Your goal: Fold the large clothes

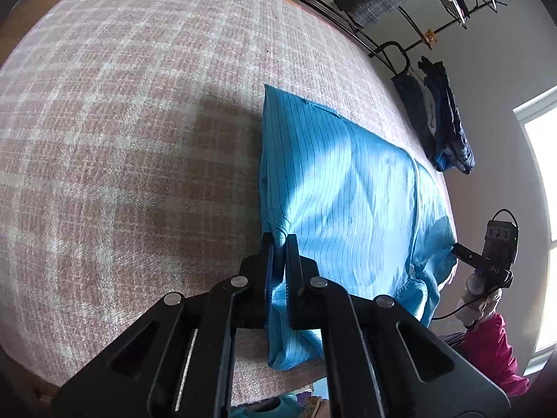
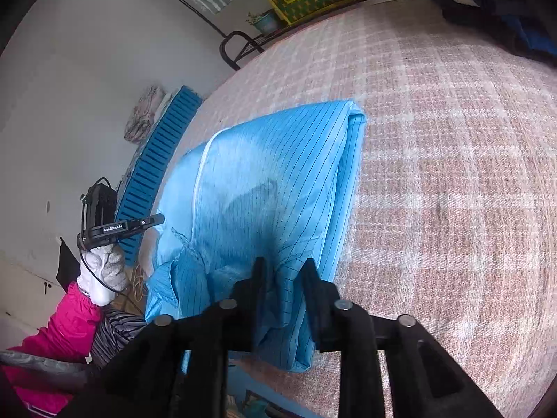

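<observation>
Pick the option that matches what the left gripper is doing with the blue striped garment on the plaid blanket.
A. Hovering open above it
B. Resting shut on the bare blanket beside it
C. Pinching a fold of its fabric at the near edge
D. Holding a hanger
C: in the left wrist view the left gripper is closed with a fold of the blue striped garment pinched between its fingers.

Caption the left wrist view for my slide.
Left gripper pinches the blue striped garment on a plaid bed cover.

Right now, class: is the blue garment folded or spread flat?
Folded: the blue garment lies doubled on the bed, layered edges stacked along its right side.
</observation>
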Available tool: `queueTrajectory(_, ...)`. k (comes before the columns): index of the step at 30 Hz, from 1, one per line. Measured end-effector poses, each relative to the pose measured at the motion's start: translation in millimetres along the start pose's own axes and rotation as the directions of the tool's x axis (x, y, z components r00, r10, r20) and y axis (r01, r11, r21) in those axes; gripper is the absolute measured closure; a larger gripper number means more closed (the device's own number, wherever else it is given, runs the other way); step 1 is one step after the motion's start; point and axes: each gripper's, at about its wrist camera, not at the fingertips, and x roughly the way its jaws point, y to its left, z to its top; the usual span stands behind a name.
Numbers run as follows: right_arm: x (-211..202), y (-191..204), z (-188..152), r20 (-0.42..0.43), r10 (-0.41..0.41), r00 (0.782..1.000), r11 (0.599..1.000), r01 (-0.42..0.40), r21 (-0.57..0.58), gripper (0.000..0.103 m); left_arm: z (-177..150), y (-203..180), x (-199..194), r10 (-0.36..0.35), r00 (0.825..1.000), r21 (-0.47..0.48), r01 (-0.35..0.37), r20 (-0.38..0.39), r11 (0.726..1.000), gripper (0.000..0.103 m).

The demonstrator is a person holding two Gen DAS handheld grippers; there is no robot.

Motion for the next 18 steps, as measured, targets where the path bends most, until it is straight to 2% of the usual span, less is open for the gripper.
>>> queueTrajectory(2, -14, -4, 3, 0.046, -0.01, 0.999, 1.0, 0.009, 0.02, 0.062, 1, -2, -7, 0.032, 0.999, 0.018, -0.032, 0.025, 0.999, 0.092)
queueTrajectory(5, -29, -2, 2, 0.113, -0.056, 0.992, 0.998, 0.054, 0.019, 0.062, 0, -11, -22, 0.093, 0.992, 0.065, -0.099, 0.086, 0.993, 0.092)
queueTrajectory(9, -33, 25, 2, 0.162, -0.085, 0.983, 0.992, 0.099, -0.079, 0.062, 0, -24, -45, 0.118, 0.977, 0.095, -0.137, 0.179, 0.986, 0.091)
queueTrajectory(12, -22, 54, 4, 0.16, -0.111, 0.981, 0.969, 0.143, -0.203, 0.062, 3, -37, -48, 0.055, 0.981, 0.138, -0.081, 0.187, 0.987, 0.091)
queueTrajectory(18, 9, 73, 25, 0.144, -0.162, 0.976, 0.94, 0.197, -0.28, 0.062, 28, -78, -10, 0.063, 0.988, 0.222, -0.093, 0.142, 0.971, 0.091)
